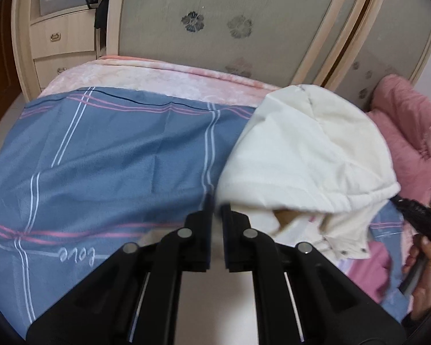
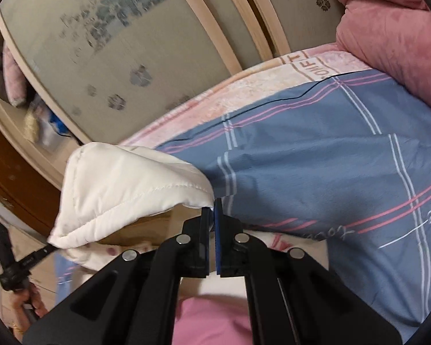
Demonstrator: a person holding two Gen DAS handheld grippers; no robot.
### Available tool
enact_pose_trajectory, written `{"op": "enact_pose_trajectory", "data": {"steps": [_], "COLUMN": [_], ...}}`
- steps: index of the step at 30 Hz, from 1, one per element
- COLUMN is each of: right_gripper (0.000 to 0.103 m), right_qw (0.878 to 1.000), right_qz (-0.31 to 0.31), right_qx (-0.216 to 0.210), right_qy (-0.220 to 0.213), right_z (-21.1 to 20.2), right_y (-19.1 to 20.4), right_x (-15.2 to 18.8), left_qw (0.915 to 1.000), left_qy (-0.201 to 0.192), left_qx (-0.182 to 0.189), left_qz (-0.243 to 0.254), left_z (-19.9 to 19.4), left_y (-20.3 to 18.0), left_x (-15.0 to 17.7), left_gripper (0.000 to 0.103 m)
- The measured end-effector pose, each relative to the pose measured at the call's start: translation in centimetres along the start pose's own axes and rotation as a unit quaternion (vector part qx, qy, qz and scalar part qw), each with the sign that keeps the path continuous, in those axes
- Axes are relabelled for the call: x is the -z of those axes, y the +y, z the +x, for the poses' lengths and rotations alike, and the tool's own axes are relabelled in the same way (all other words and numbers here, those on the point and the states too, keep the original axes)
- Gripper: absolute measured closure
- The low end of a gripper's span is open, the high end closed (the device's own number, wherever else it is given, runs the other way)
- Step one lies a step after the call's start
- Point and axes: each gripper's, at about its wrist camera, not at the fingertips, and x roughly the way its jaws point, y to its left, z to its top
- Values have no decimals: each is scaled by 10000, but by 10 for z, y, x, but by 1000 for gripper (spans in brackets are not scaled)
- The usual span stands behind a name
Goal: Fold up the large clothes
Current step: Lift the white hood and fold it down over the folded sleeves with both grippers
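Observation:
A white quilted jacket (image 1: pixel 307 155) hangs lifted above a bed with a blue plaid sheet (image 1: pixel 106 155). My left gripper (image 1: pixel 217 201) is shut on the jacket's lower left edge. My right gripper (image 2: pixel 214 204) is shut on another edge of the same jacket (image 2: pixel 123 184), which bulges to its left. In the left wrist view the right gripper's black fingers (image 1: pixel 413 210) meet the jacket's right edge. In the right wrist view the left gripper's fingers (image 2: pixel 40 254) pinch the jacket's far corner.
A pink blanket (image 1: pixel 163 74) lies under the blue sheet (image 2: pixel 330 172). A pink quilt (image 2: pixel 396 46) is heaped at the bed's end. A wardrobe with flowered sliding doors (image 1: pixel 215 23) stands behind the bed, with drawers (image 1: pixel 60 37) to its left.

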Motion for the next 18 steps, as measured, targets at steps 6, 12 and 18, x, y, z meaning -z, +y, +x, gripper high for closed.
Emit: {"op": "enact_pose_trajectory", "data": {"steps": [6,12,18], "right_gripper": [101,19,29], "right_qw": [9968,9973,9616], "right_qz": [-547,169,1243], "right_qx": [-500,-619,-2405], "right_qy": [-294,-367,-458], "right_z": [-41,-68,-80], "right_y": [10,-9,-1], "right_x": [41,73,86], "left_qw": [9970,9940,9513], "left_qy": [-410,-733,-785], "left_qx": [617,806,2537], "left_qz": [218,113,-1566], "left_z": [-60,-83,-71], "left_y": [4,-1,7], "left_x": [50,92,92], "left_gripper": [96,3,3]}}
